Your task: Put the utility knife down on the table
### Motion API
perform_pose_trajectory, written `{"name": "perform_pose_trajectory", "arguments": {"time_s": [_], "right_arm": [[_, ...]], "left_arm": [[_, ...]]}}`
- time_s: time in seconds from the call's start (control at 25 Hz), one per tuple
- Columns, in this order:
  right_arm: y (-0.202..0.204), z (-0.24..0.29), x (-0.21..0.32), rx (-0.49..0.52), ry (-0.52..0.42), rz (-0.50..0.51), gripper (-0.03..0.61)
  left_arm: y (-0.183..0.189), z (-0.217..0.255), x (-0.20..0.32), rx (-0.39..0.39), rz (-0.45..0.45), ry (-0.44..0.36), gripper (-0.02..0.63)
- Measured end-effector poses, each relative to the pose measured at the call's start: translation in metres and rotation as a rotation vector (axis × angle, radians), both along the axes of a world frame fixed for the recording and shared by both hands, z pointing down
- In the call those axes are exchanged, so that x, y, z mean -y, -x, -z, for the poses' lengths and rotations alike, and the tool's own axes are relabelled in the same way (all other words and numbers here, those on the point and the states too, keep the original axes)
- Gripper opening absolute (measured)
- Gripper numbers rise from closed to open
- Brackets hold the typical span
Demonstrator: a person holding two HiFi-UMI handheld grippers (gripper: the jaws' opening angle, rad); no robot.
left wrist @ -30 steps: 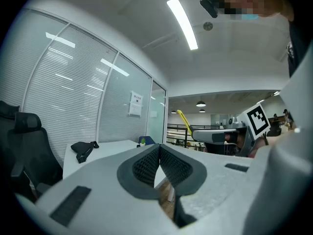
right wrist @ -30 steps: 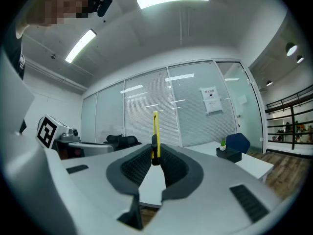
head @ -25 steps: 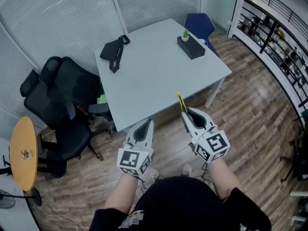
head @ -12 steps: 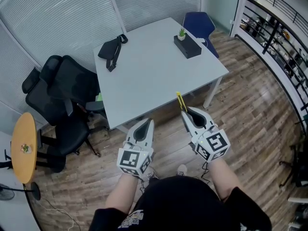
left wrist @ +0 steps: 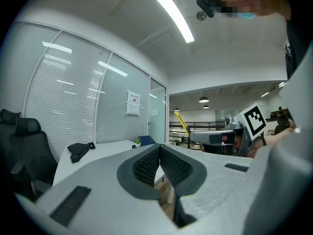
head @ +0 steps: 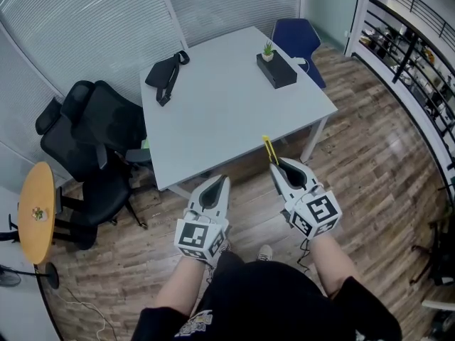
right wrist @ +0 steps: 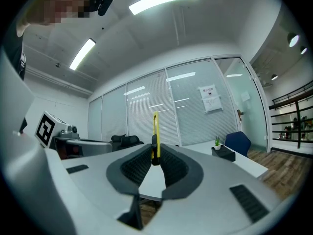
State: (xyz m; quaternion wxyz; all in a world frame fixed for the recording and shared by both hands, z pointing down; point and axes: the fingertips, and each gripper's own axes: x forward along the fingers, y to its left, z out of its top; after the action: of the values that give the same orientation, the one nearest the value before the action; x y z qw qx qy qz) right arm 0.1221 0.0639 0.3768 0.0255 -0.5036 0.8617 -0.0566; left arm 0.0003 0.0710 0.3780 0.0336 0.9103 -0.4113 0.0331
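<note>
A slim yellow utility knife (head: 268, 150) sticks up out of my right gripper (head: 276, 165), whose jaws are shut on its lower end. In the right gripper view the utility knife (right wrist: 155, 133) stands upright between the dark pads. The right gripper hovers just off the near edge of the light grey table (head: 220, 112). My left gripper (head: 221, 181) hangs beside it over the wooden floor, below the table's near edge, jaws shut with nothing between them; the left gripper (left wrist: 159, 153) shows its pads pressed together.
On the table lie a black pouch (head: 165, 74) at the far left and a black box with a small plant (head: 276, 66) at the far right. Two black office chairs (head: 92, 144) stand left of the table, a blue chair (head: 298, 39) behind it, a round wooden side table (head: 35, 212) at far left.
Both grippers have stayed nearly still, with the knife held the same way. The view has shifted slightly, so the table sits a little nearer.
</note>
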Motion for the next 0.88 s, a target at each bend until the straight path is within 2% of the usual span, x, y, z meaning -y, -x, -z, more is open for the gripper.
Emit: {"name": "perform_pose_trajectory", "arguments": {"time_s": [0.36, 0.88], "right_arm": [[0.004, -0.011, 0.039, -0.006, 0.025, -0.008, 0.058], [0.026, -0.017, 0.123, -0.024, 0.052, -0.069, 0.058]], "left_arm": [[0.001, -0.01, 0.038, -0.005, -0.013, 0.015, 0.006], [0.022, -0.018, 0.127, -0.033, -0.082, 0.039, 0.006]]}}
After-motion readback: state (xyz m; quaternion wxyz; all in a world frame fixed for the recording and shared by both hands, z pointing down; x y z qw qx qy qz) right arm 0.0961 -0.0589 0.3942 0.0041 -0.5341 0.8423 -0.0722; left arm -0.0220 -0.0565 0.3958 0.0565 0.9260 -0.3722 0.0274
